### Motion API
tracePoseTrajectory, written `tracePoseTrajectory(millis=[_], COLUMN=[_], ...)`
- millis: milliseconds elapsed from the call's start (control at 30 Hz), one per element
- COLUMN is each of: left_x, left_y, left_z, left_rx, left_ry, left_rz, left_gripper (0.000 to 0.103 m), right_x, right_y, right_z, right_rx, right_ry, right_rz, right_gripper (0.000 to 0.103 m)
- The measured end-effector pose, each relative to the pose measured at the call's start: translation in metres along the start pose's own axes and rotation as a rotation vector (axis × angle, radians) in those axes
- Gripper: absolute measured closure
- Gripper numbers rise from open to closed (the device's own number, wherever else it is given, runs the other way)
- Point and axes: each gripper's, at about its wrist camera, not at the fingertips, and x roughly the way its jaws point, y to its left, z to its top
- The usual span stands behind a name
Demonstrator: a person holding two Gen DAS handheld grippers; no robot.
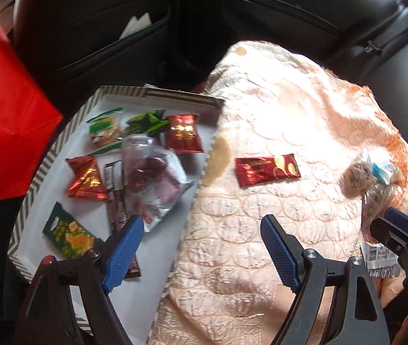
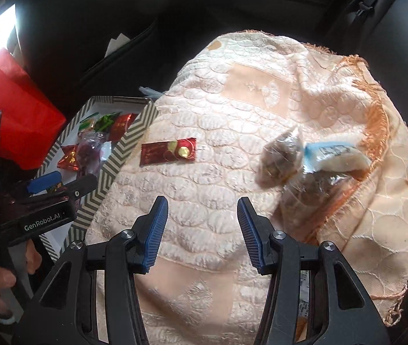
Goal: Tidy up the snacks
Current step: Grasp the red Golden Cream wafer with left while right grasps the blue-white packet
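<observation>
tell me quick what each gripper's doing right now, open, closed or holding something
Left gripper: open, holding nothing, above the edge of the tray.
Right gripper: open, holding nothing, over the cloth.

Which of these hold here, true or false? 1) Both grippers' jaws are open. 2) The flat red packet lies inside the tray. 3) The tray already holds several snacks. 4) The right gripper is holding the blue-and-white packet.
1) True: the left gripper and right gripper both stand open and empty.
2) False: the red packet lies on the cloth, beside the tray.
3) True.
4) False: the blue-and-white packet lies on the cloth, ungripped.
</observation>
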Motion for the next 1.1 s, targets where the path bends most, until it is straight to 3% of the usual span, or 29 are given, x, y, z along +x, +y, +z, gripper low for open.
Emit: tracePoseTrajectory(millis=[333,600,800,1100], left_x=[0.007,0.018,0.037,0.068], left_y=[-0.028,-0.045,-0.063,-0.09], left_z=[0.006,0.021,0.032,0.041], left_rx=[0.061,0.132,0.306,0.581], left_ry=[0.017,0.025,0.041,0.069], left_rz=[-0.019,-0.076,-0.132,-0.158], left_gripper=[0.018,0.018,0.018,0.018], right_x=[-0.013,-0.019,-0.024,-0.023], right_y=[-0.031,-0.048,-0.065,-0.074], right_z=[-0.004,-0.001,-0.003,0.001], right_rx=[0.068,0.098,0.145,0.162], right_ry=[-0.026,-0.035,-0.039,-0.035], right_rz=[-0.009,-0.029,-0.03,-0.044], right_gripper=[0.053,0.053,0.053,0.053])
